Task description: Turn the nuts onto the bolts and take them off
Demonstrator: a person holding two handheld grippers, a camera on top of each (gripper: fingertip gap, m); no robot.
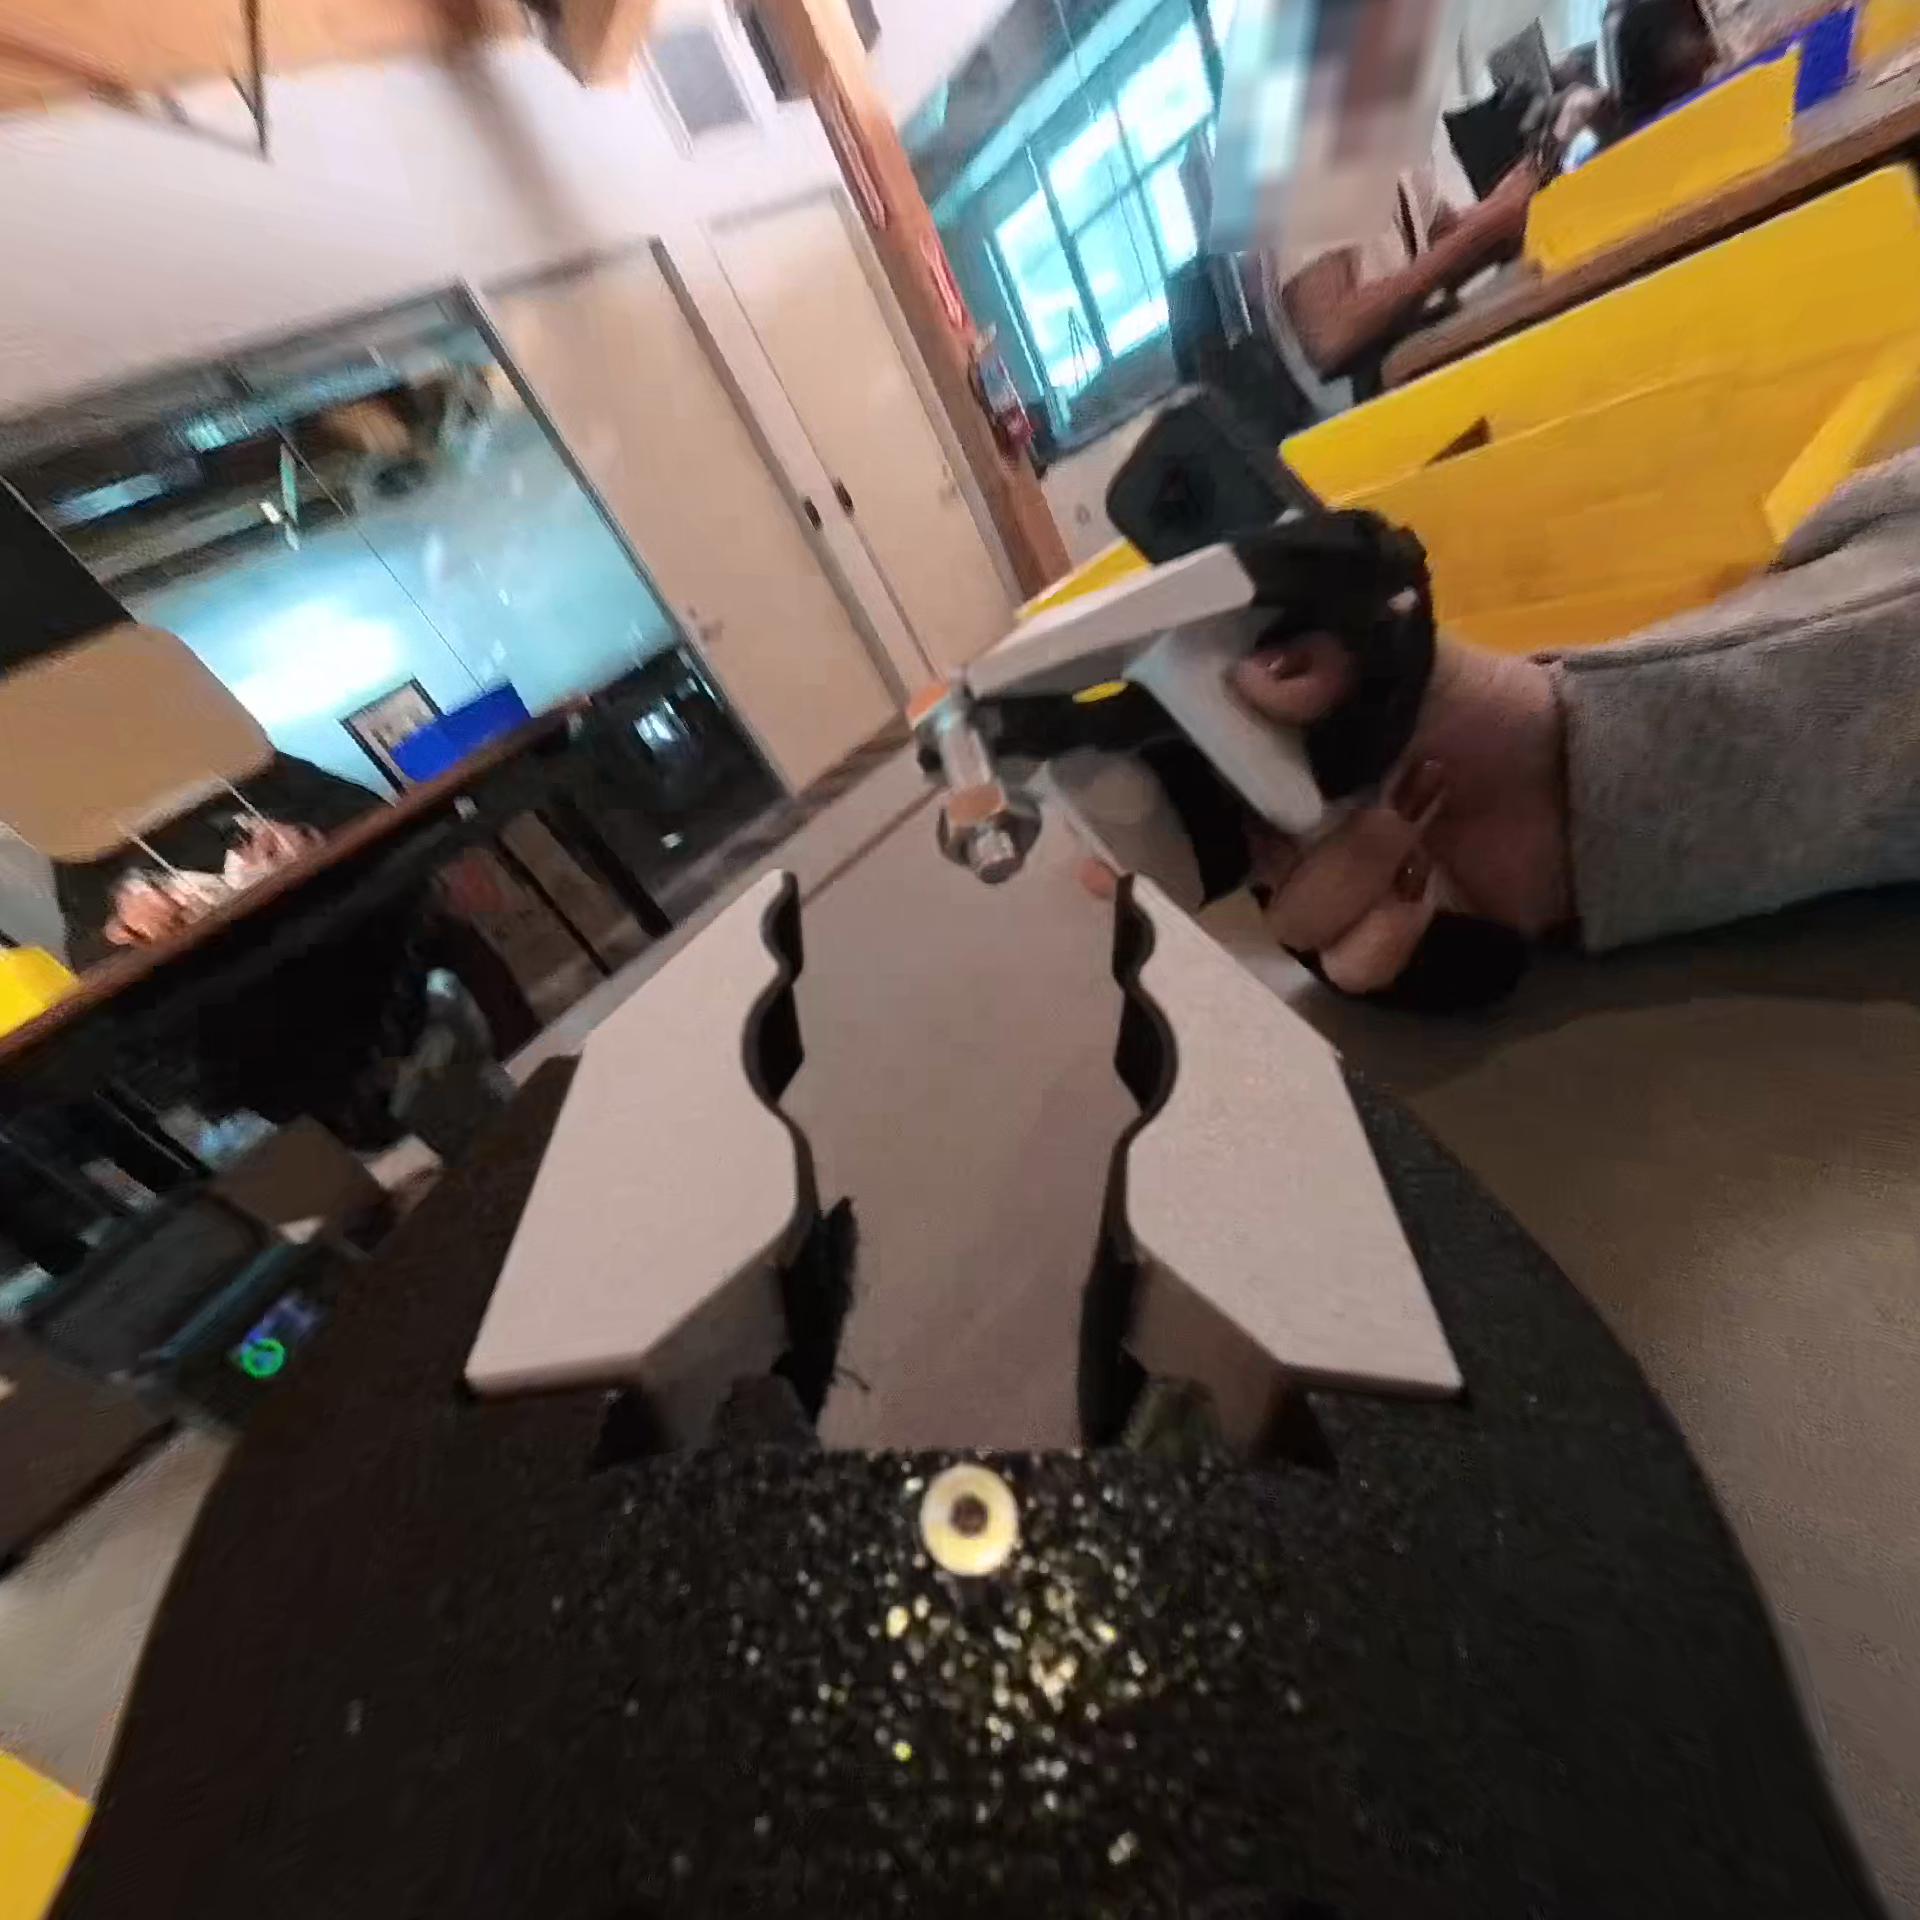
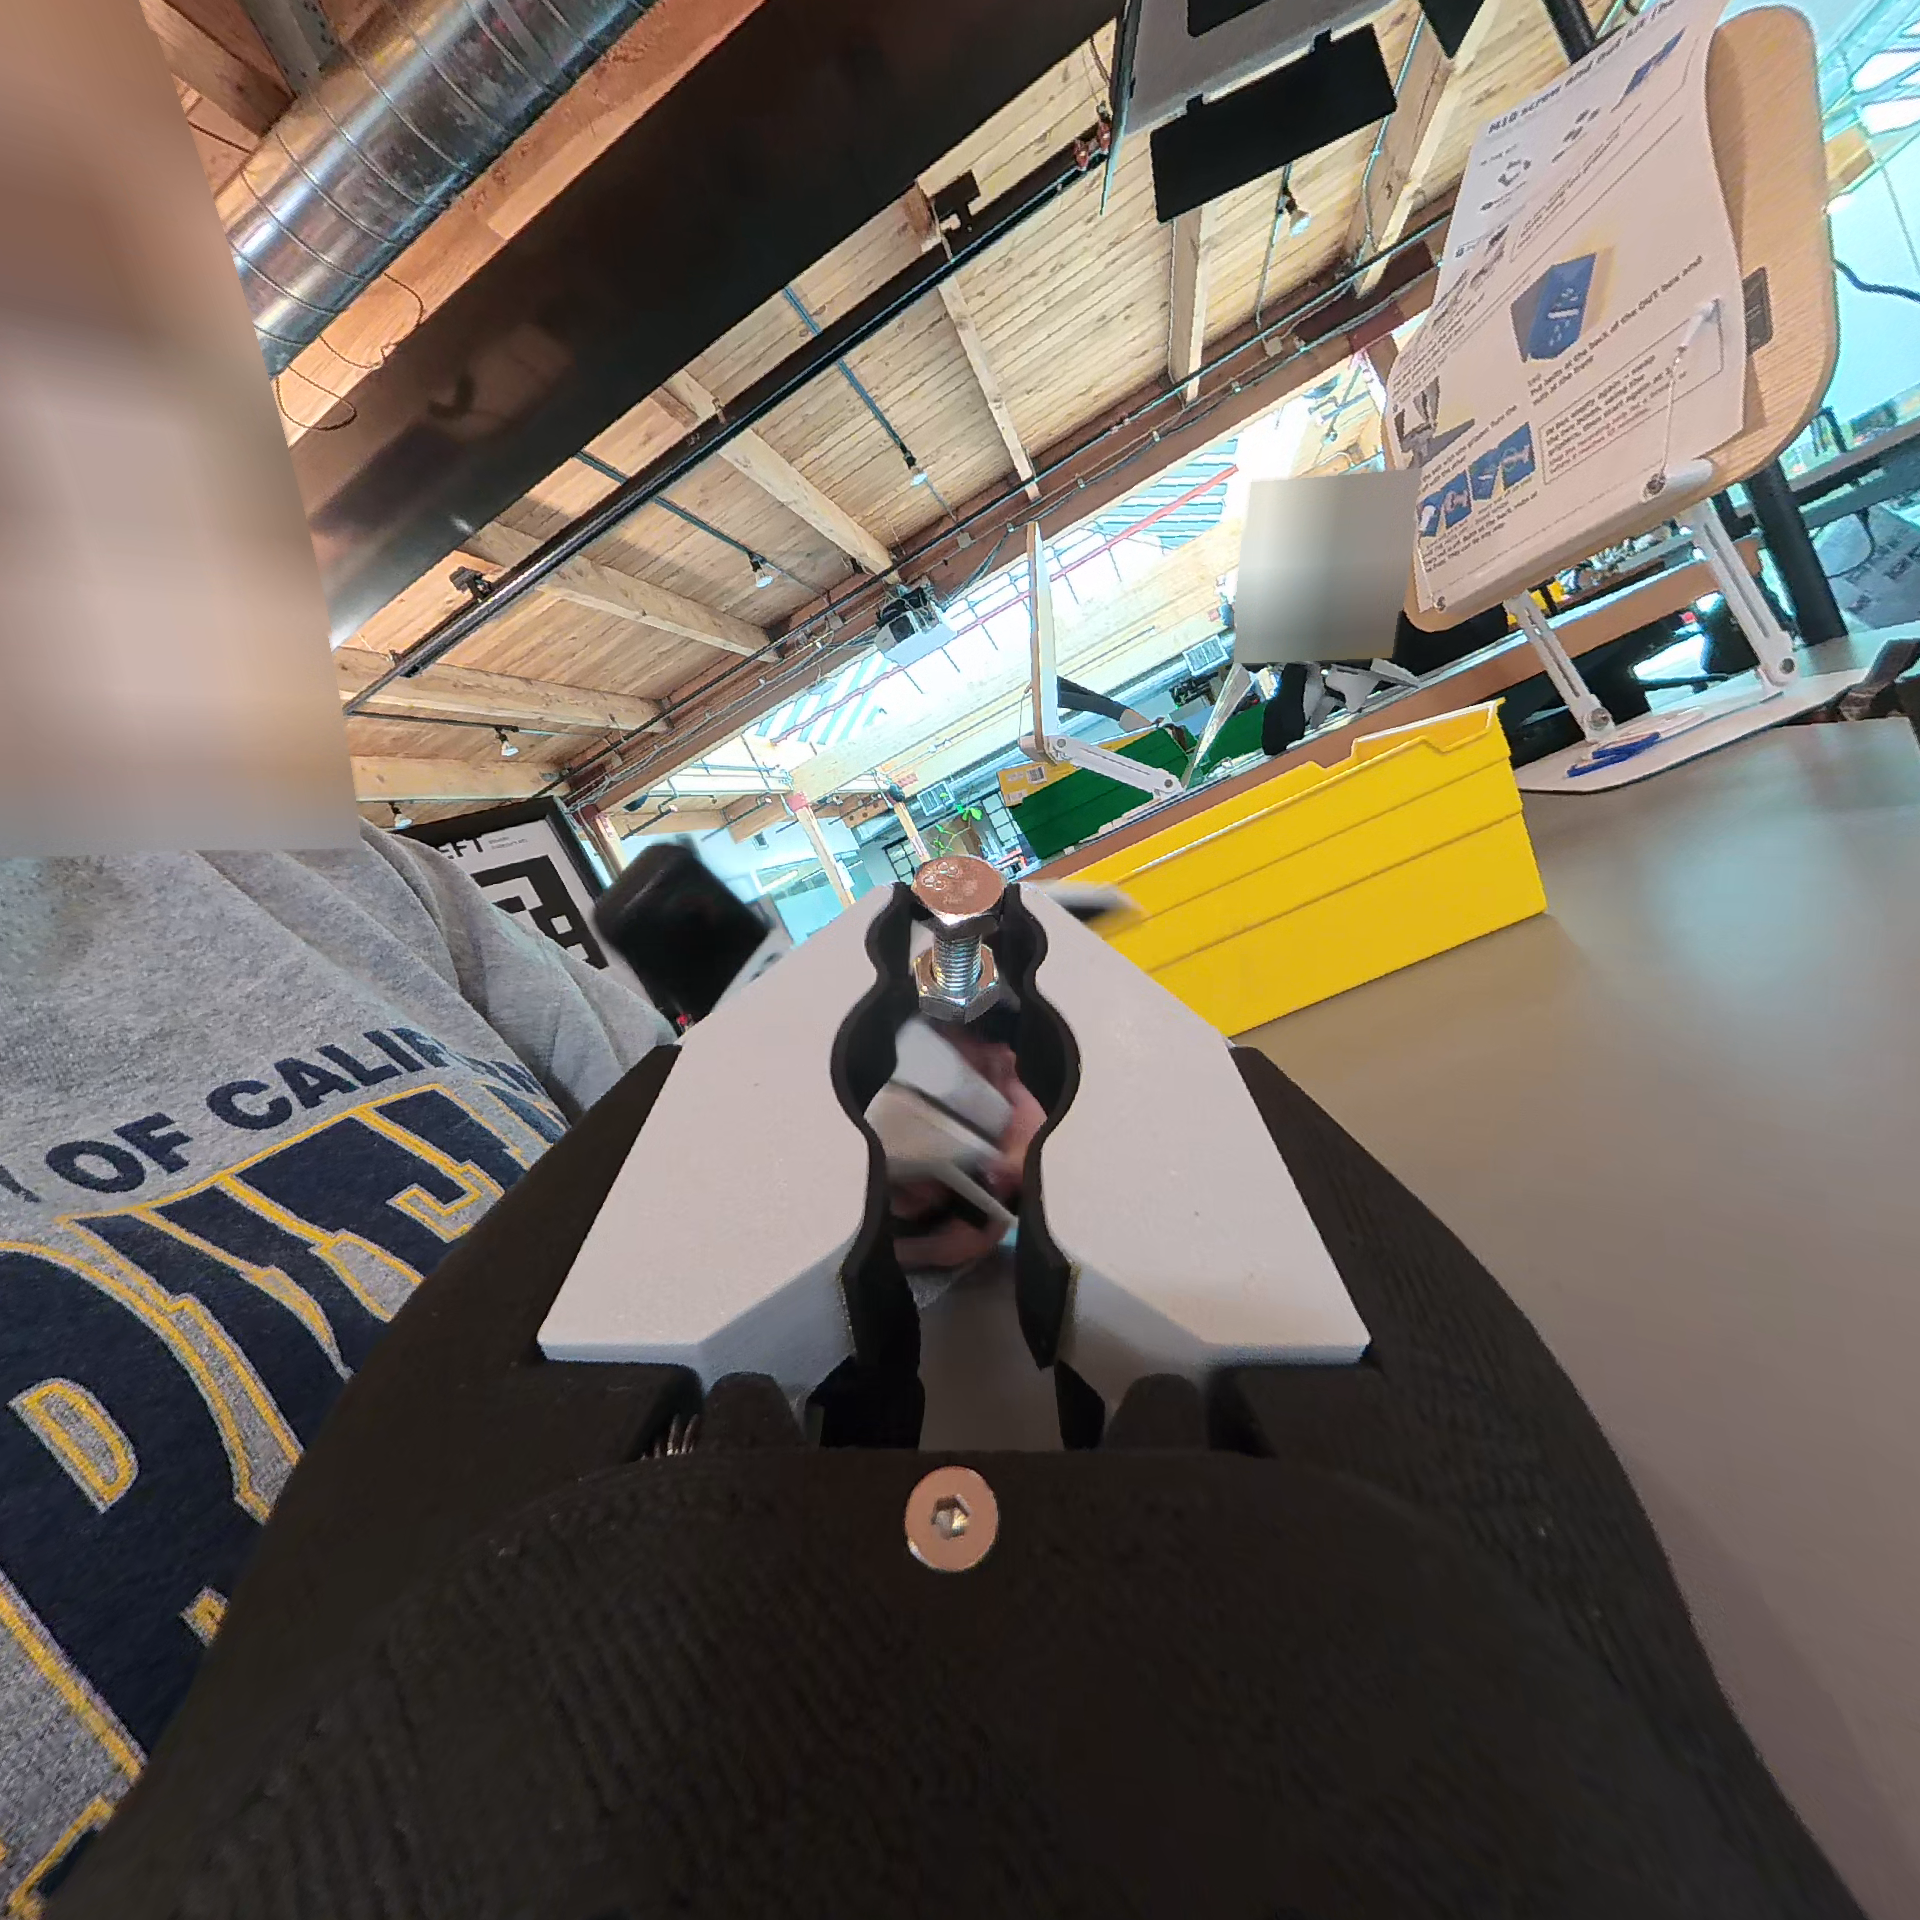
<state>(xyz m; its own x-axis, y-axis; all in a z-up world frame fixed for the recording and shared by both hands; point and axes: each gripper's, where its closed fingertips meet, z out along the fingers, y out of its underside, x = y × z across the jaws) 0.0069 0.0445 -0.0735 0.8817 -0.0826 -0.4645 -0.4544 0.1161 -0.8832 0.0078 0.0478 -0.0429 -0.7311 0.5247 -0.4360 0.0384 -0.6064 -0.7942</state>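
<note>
My right gripper (image 2: pixel 958 916) is shut on the head end of a silver bolt (image 2: pixel 954 961), held above the table with the threaded end pointing down. A silver hex nut (image 2: pixel 956 1000) sits on the thread below the head. In the left wrist view the same bolt (image 1: pixel 961 764) and nut (image 1: pixel 992 836) hang from the right gripper (image 1: pixel 940 717), which a hand in a grey sleeve (image 1: pixel 1714 748) holds. My left gripper (image 1: pixel 956 914) is open and empty, its tips just short of the nut. It shows blurred behind the right gripper's fingers (image 2: pixel 935 1122).
Yellow bins (image 1: pixel 1558 488) stand on the grey table (image 1: pixel 1610 1195) to the right of the left gripper. One yellow bin (image 2: pixel 1330 883) lies beyond the right gripper. A printed sheet on a stand (image 2: pixel 1579 312) is at the far right. The person's grey sweatshirt (image 2: pixel 208 1039) fills the left. Only a small space, under 4 cm, lies between the two pairs of fingers.
</note>
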